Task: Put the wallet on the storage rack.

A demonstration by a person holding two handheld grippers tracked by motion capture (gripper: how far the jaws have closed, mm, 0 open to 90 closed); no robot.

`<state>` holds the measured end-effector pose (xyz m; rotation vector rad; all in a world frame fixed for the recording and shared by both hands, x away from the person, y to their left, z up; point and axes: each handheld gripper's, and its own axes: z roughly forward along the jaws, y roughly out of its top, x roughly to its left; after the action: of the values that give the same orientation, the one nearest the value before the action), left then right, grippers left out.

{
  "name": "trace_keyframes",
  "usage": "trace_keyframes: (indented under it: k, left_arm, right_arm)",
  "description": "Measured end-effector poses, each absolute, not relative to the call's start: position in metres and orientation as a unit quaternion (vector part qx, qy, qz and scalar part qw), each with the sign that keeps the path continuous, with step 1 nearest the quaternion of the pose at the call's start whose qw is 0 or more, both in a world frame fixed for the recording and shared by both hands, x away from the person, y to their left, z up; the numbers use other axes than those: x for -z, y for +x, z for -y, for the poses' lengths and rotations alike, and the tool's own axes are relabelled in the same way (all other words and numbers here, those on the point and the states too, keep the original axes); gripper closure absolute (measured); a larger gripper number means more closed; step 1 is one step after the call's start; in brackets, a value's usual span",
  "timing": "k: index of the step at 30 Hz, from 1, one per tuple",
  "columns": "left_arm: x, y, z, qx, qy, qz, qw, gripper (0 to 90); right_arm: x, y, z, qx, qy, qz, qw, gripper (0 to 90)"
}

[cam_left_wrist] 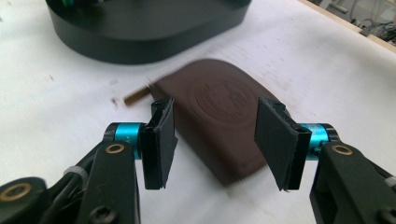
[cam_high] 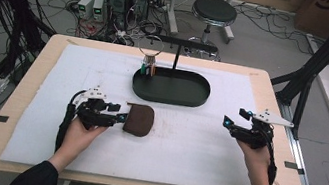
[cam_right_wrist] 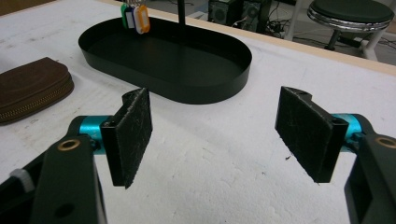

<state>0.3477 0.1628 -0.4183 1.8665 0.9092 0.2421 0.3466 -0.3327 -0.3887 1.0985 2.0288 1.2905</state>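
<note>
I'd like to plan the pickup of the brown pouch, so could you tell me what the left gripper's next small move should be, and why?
Probably ease the left gripper a little further forward and down over the brown pouch, then close. Its jaws straddle the pouch's near end, but the pads stand apart from its sides, so nothing is gripped yet. The pouch lies flat on the white mat, in front of the black tray.

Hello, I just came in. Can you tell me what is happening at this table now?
A person holds a claw in each hand. The left claw is at a brown zipped pouch lying flat on the white mat; its pads straddle the pouch's near end without pressing it. The right claw is open over bare mat. Behind stands a black oval tray with coloured key tags.
</note>
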Motion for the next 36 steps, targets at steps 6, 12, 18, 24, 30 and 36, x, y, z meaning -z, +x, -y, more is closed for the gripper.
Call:
trace_keyframes:
  k: [6, 12, 18, 24, 30, 36]
  left_arm:
    - [0.42, 0.367, -0.159, -0.1, 0.772, -0.384, 0.497, 48.2]
    - [0.422, 0.374, -0.151, -0.07, 0.78, -0.393, 0.483, 50.9]
    - [0.431, 0.343, -0.149, -0.075, 0.776, -0.417, 0.467, 51.9]
    - [0.439, 0.333, -0.149, -0.065, 0.765, -0.447, 0.46, 51.9]
    - [0.447, 0.341, -0.153, -0.009, 0.745, -0.466, 0.477, 53.9]
    - [0.447, 0.34, -0.15, -0.005, 0.753, -0.45, 0.481, 68.6]
  right_arm:
    - [0.389, 0.347, 0.333, -0.473, 0.404, -0.743, 0.245, 27.9]
    - [0.389, 0.346, 0.333, -0.47, 0.4, -0.747, 0.248, 27.9]
    - [0.389, 0.347, 0.335, -0.471, 0.4, -0.747, 0.247, 27.9]
    - [0.388, 0.346, 0.334, -0.472, 0.397, -0.746, 0.251, 27.9]
    - [0.388, 0.346, 0.33, -0.469, 0.394, -0.749, 0.253, 27.9]
    - [0.389, 0.347, 0.329, -0.467, 0.39, -0.752, 0.253, 27.9]
